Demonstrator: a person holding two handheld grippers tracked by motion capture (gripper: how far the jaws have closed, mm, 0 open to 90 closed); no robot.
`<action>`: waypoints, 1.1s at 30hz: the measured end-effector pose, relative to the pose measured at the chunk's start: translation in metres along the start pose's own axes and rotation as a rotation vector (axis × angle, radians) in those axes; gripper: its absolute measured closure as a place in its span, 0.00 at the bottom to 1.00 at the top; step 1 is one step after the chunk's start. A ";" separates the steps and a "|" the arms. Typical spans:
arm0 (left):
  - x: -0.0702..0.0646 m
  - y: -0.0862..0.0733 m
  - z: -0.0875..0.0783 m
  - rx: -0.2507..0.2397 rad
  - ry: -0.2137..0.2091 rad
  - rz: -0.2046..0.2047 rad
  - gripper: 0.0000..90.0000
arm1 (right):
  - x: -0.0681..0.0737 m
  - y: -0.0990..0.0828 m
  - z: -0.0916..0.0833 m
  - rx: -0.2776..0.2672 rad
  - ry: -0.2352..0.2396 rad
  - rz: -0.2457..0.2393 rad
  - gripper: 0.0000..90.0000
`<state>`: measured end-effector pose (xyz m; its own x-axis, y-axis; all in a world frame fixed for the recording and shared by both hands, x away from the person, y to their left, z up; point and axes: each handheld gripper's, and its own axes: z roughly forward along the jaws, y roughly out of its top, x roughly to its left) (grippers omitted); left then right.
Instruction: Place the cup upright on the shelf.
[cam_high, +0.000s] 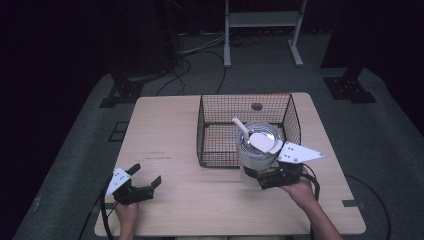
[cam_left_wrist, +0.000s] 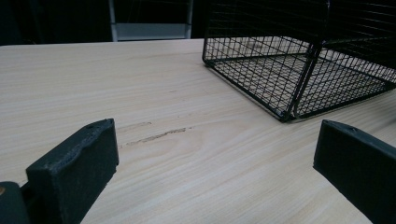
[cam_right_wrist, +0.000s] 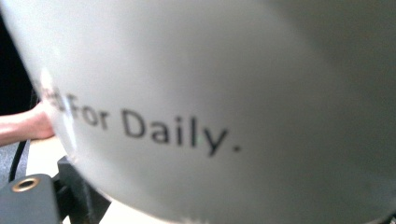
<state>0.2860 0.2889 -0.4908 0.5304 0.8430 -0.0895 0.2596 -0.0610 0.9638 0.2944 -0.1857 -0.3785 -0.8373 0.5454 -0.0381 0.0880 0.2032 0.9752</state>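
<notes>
High view: right hand-held gripper (cam_high: 264, 178) level, clamped around white canister (cam_high: 256, 155).

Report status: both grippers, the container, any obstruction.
Left gripper open, idle on the wooden table. Right gripper shut on white cylindrical can holding a white scoop. Black wire basket directly behind can.

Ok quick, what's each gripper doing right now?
Left gripper: open, empty, low over the table.
Right gripper: shut on the white canister.
</notes>
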 end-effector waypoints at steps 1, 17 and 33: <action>0.000 0.000 0.000 -0.001 0.000 -0.001 0.00 | -0.001 0.003 0.001 -0.004 0.002 0.007 0.09; 0.000 0.000 0.000 -0.005 0.000 0.000 0.00 | -0.020 0.044 0.018 -0.029 0.011 0.002 0.09; 0.001 0.000 0.000 -0.007 -0.003 0.002 0.00 | -0.050 0.065 0.053 -0.023 -0.011 0.032 0.09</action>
<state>0.2863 0.2894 -0.4910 0.5332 0.8414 -0.0884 0.2533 -0.0590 0.9656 0.3706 -0.1563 -0.3250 -0.8281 0.5605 -0.0093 0.1020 0.1671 0.9807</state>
